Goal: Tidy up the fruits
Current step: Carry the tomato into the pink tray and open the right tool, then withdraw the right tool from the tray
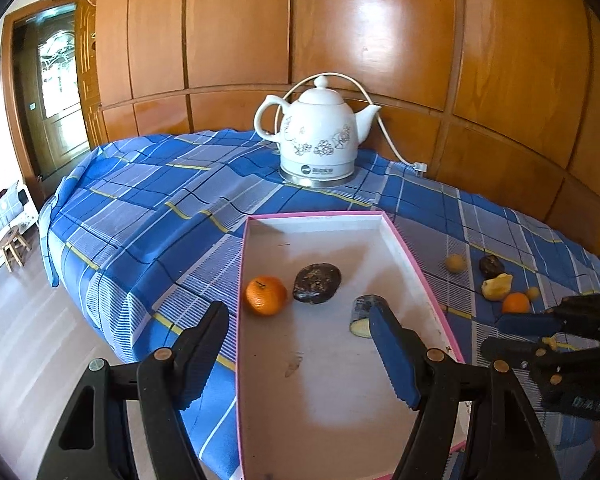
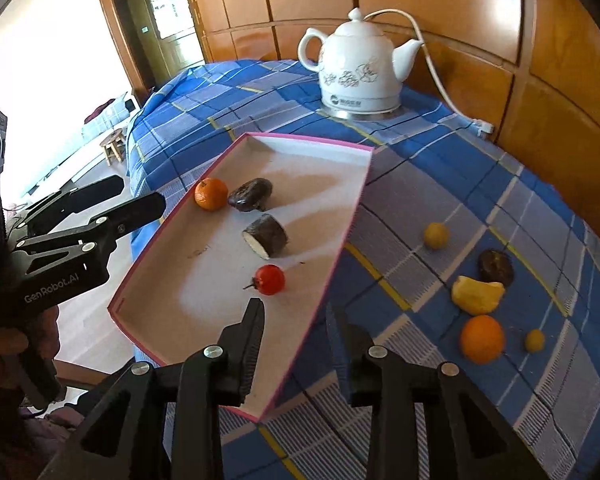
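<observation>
Red tomato (image 2: pixel 270 279) in tray (image 2: pixel 236 140), just beyond right tool (image 2: pixel 296 312).

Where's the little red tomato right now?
In the right wrist view, the tomato lies inside the tray, nearest the right gripper.

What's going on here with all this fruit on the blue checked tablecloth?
A person is sorting fruit into a shallow white tray with a pink rim. Inside it lie a small orange tangerine, two dark brown pieces and a red cherry tomato. The left tongs and right tongs are both open and empty above the tray's near end. A larger orange, a yellow chunk and other small fruits wait on the cloth.
</observation>
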{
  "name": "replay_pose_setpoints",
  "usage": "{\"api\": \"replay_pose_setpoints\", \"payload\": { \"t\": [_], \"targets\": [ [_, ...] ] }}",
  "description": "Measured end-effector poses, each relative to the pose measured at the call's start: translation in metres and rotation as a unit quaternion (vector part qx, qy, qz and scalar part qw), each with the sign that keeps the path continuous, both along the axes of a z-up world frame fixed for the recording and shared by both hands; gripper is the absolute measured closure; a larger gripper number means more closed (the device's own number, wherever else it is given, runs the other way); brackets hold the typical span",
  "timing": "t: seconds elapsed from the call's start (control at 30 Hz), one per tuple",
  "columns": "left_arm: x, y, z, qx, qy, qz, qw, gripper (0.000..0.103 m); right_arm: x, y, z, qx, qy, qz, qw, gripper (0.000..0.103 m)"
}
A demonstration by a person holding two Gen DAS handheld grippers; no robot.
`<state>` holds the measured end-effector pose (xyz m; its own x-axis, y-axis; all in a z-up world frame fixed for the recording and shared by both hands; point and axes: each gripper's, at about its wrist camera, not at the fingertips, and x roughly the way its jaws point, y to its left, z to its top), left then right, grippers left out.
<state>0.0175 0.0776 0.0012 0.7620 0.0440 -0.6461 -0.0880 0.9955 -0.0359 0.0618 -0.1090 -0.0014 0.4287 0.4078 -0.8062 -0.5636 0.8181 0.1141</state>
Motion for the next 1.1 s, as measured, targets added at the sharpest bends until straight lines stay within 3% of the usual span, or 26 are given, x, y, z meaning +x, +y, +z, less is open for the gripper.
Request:
{"api": "replay_pose_setpoints", "payload": {
  "t": [0.6, 1.1],
  "targets": [
    [0.0, -0.022, -0.005, 0.011, 0.015, -0.031, 0.9994, 0.03, 0.003, -0.057, 0.01, -0.021, -0.023, -0.052, 0.998, 0.07],
    [0.005, -0.039, -0.012, 0.021, 0.029, -0.052, 0.998, 0.03, 0.019, -0.131, 0.013, -0.051, -0.034, -0.123, 0.991, 0.069]
  ]
}}
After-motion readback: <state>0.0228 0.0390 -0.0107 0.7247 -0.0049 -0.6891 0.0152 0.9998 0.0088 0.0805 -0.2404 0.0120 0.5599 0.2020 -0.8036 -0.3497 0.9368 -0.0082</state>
